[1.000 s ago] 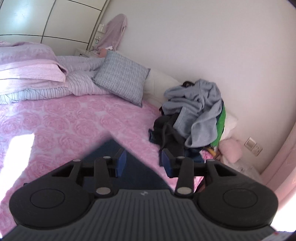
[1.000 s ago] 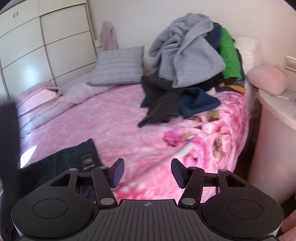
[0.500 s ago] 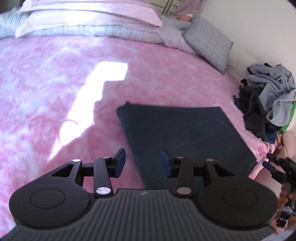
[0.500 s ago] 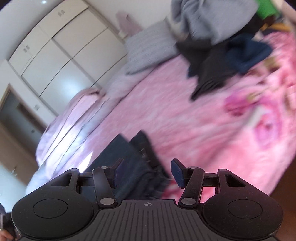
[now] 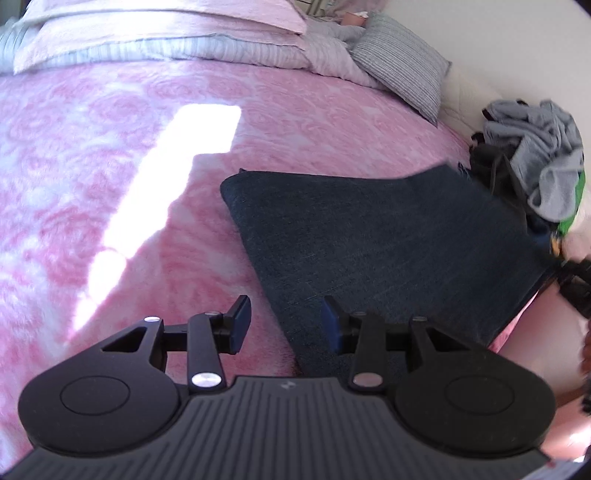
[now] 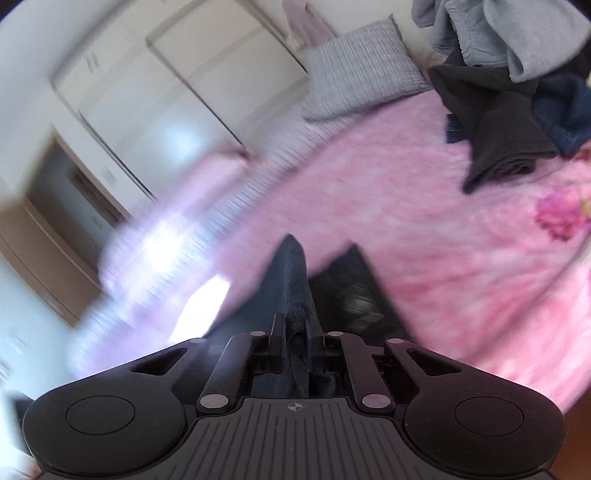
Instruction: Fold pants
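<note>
1. Pink rose-patterned bedspread [image 5: 110, 147] covers the bed and fills most of both views; a bright patch of sunlight [image 5: 177, 155] falls across it in the left wrist view.
2. Dark blue denim pants [image 5: 388, 236], folded into a flat slab, lie on the bedspread near the bed's front edge.
3. Left claw [image 5: 284, 325] hovers over the near left edge of the pants with its jaws spread; one finger stands above bare bedspread, the other above denim, and nothing is pinched between them.
4. Right claw [image 6: 295, 332] has just been closing and is pressed together on a fold of the pants [image 6: 291, 280]; the denim rises in a ridge from between the pads. In the left wrist view the same claw [image 5: 576, 284] shows at the far right corner of the pants, which is lifted off the bed there.
5. Heap of unfolded clothes [image 5: 532, 166], grey on top with black, navy and green beneath, sits against the wall, just beyond the pants.
6. Grey striped pillow [image 5: 402, 70] leans at the head of the bed beside folded pink and lilac bedding [image 5: 155, 33].
7. White wardrobe doors [image 6: 166, 74] stand behind the bed; this part of the right wrist view is blurred.
</note>
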The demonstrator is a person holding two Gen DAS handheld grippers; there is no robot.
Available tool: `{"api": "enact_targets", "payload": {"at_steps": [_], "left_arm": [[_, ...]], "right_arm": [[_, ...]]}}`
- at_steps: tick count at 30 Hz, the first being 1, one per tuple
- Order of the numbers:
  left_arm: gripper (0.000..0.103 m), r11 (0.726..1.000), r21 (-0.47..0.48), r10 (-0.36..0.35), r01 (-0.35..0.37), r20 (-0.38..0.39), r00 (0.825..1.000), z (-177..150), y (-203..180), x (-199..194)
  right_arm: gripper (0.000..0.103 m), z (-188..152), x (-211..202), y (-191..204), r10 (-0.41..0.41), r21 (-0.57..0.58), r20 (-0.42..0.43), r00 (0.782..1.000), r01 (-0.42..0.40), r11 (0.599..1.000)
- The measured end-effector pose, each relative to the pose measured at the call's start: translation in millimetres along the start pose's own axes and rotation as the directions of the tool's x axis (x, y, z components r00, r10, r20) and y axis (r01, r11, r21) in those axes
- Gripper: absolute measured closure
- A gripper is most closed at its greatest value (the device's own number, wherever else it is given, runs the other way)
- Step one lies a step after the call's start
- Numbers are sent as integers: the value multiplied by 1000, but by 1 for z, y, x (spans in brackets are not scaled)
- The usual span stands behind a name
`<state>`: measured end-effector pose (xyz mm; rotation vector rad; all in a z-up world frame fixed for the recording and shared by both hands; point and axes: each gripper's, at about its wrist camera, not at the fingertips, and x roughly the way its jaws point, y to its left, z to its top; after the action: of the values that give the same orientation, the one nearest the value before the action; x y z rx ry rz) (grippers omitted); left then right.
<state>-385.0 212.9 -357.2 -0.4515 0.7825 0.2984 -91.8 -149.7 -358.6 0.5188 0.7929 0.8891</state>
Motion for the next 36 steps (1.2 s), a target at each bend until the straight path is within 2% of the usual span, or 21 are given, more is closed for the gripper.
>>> {"api": "enact_targets", "payload": {"at_steps": [1, 3, 4, 7, 9, 10, 11, 14, 16, 18, 21, 23, 24, 26, 27, 28, 29, 31, 33, 36], "left_arm": [[67, 1000, 7, -1, 1, 1, 1000, 0, -1, 0], [67, 1000, -1, -13, 13, -6, 1000, -1, 0, 3], [67, 1000, -5, -19, 19, -12, 1000, -1, 1, 5], [65, 1000, -11, -21, 21, -26, 999, -4, 3, 8], [62, 998, -53, -41, 39, -37, 998, -6, 10, 12], [61, 995, -85, -62, 58, -37, 997, -7, 14, 13], [59, 989, -121, -88, 83, -36, 995, -7, 18, 14], [52, 959, -238, -168, 156, -34, 985, -11, 32, 22], [52, 932, -304, -219, 198, -37, 975, -15, 37, 32], [52, 907, -360, -249, 219, -39, 968, -20, 41, 42], [52, 874, -405, -294, 268, -2, 956, -22, 41, 51], [53, 827, -452, -369, 335, 13, 929, -22, 39, 61], [56, 823, -458, -373, 336, 12, 928, -21, 35, 66], [83, 846, -426, -353, 321, 4, 936, -17, 28, 74], [86, 843, -432, -353, 320, 4, 936, -15, 29, 76], [89, 834, -443, -361, 329, 12, 932, -13, 32, 75], [92, 837, -432, -363, 336, 22, 932, -10, 34, 72], [93, 865, -379, -334, 329, 53, 941, 2, 37, 58], [93, 871, -357, -331, 338, 83, 940, 15, 46, 43], [94, 912, -287, -277, 294, 99, 956, 38, 64, 14]], "right_arm": [[98, -1, 0, -6, -65, 23, -3, 998, 65, 998], [98, -9, 18, -33, -237, 98, -61, 970, 242, 965], [98, -14, 26, -45, -262, 128, -88, 961, 272, 954], [92, -13, 30, -46, -252, 111, -81, 964, 260, 959], [72, -5, 32, -34, -303, 3, -86, 949, 304, 953], [56, -2, 32, -30, -316, -42, -71, 946, 314, 949], [48, 2, 32, -28, -305, -64, -55, 951, 301, 951], [41, 12, 44, -33, -194, -50, -98, 976, 190, 980], [40, 16, 61, -46, -147, -21, -156, 977, 146, 989], [40, 15, 77, -59, -137, 2, -217, 966, 141, 990], [40, 11, 85, -71, -92, 31, -208, 974, 100, 995], [41, 13, 85, -75, -68, 69, -206, 976, 84, 994], [41, 13, 86, -76, -60, 83, -206, 977, 78, 993], [54, 14, 88, -76, -78, 77, -210, 975, 96, 992], [58, 13, 87, -77, -82, 85, -214, 973, 102, 991], [67, 13, 87, -78, -69, 103, -224, 972, 94, 990], [76, 11, 86, -77, -52, 137, -231, 972, 85, 987], [81, 5, 84, -69, -47, 178, -235, 971, 90, 980], [84, -5, 81, -56, -46, 207, -234, 971, 96, 974], [88, -30, 76, -30, 20, 301, -255, 967, 60, 952]]}}
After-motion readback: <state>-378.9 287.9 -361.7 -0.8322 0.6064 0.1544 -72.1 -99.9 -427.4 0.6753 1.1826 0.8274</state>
